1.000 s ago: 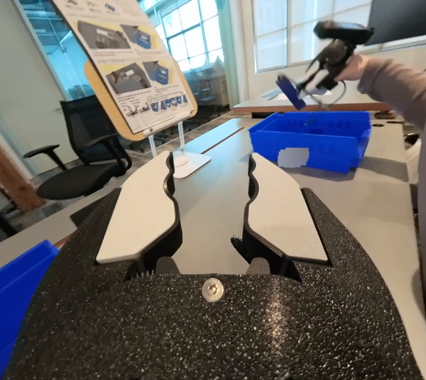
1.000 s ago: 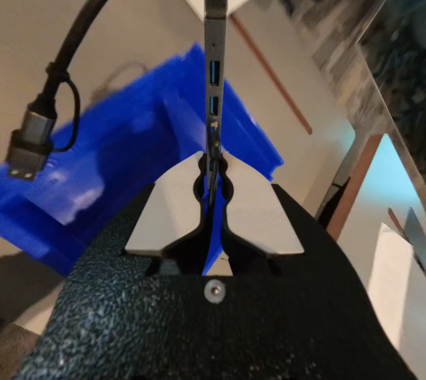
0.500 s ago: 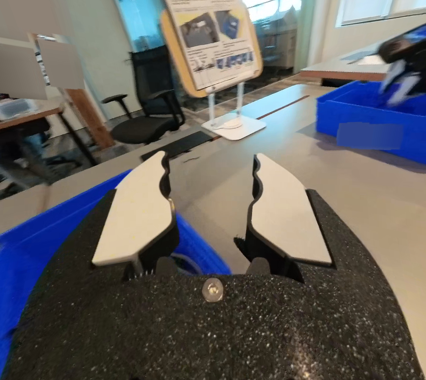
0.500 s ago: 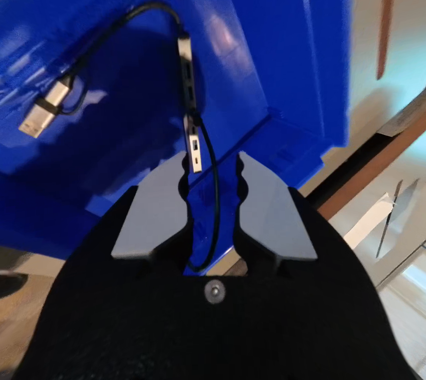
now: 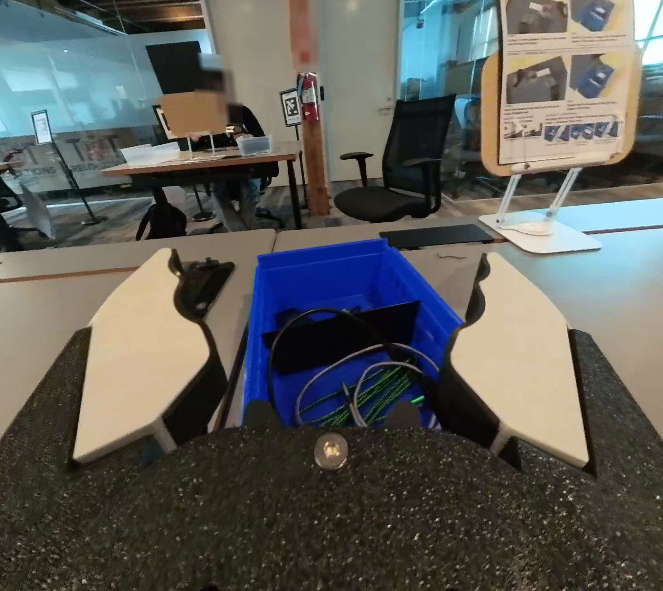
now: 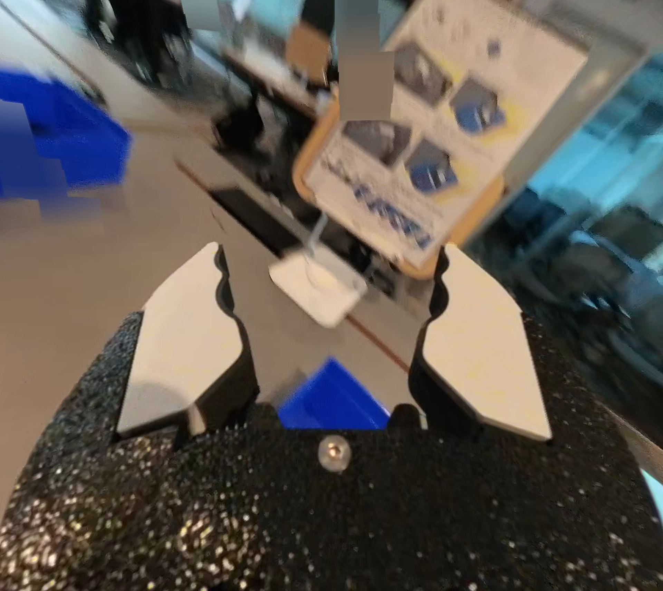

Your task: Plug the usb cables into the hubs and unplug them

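In the left wrist view a blue bin [image 5: 323, 272] stands on the grey table straight ahead, with a black divider [image 5: 344, 333] across it. Several cables [image 5: 362, 391], black, grey and green-black braided, lie in its near part. My left gripper [image 5: 328, 269] is wide open and empty, its fingers on either side of the bin. My right gripper [image 6: 330, 258] is open and empty above the table; its view is blurred. A corner of a second blue bin [image 6: 330, 398] shows just under it. The hub is not in view.
An instruction board on a white stand [image 5: 541, 233] stands on the table to the right; it also shows in the right wrist view [image 6: 319, 287]. A black flat plate [image 5: 434, 236] lies behind the bin. The first bin [image 6: 71, 147] shows blurred at left. Office chairs and another desk are beyond.
My right gripper opened, let the hub and its cable drop into the right bin, and swung up and away. My left gripper turned left to face the bin of cables and opened wider.
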### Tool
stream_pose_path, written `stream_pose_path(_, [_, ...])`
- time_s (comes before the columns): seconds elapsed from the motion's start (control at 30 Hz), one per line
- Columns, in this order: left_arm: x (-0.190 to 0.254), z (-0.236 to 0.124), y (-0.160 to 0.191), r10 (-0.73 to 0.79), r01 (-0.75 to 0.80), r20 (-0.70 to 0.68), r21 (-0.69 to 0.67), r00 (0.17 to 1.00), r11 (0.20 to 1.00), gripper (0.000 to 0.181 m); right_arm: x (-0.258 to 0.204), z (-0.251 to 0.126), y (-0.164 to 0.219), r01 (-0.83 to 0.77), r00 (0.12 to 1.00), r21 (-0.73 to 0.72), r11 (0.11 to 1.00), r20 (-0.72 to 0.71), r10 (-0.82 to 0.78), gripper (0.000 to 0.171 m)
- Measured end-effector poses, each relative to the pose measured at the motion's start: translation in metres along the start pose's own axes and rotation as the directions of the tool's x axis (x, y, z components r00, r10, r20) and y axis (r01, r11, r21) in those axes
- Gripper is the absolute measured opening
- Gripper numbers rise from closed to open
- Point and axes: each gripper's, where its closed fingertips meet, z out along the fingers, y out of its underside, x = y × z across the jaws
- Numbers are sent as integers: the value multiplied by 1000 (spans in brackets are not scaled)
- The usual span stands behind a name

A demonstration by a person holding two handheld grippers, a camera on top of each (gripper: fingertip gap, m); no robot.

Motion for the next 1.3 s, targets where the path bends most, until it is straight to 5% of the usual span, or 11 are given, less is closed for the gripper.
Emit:
stream_pose_path(0.17, [-8, 3, 6, 14, -14, 25, 1, 1000, 1000, 145, -84, 24, -72, -210, 959, 267, 941, 244, 145, 125])
stream_pose_path(0.3, [-10, 10, 16, 7, -7, 22, -18, 1000, 1000, 145, -176, 77, -96, -301, 856, 258, 918, 497, 140, 124])
stream_pose_path(0.43, [-15, 17, 28, -28, 29, 22, -36, 999, 999, 144, -264, 142, -117, -304, 688, 182, 935, 721, 84, 98])
stream_pose_path(0.67, [-34, 11, 27, -63, 61, 70, 22, 996, 998, 124, -386, 258, -114, -35, 368, 51, 998, 929, -35, 44])
stream_pose_path(0.93, [-59, -2, 31, -125, 118, 124, 57, 984, 991, 117, -469, 336, -68, 418, 80, 121, 900, 982, -169, 22])
stream_pose_path(1.07, [-63, -1, 36, -123, 118, 139, 41, 983, 992, 117, -492, 373, -50, 563, 85, 167, 809, 963, -258, 21])
stream_pose_path(1.17, [-62, 2, 41, -107, 105, 142, 19, 984, 994, 117, -505, 398, -44, 655, 54, 276, 703, 911, -408, 34])
stream_pose_path(1.3, [-59, 7, 46, -108, 109, 125, 0, 986, 994, 117, -523, 409, -36, 684, -97, 522, 509, 757, -646, 56])
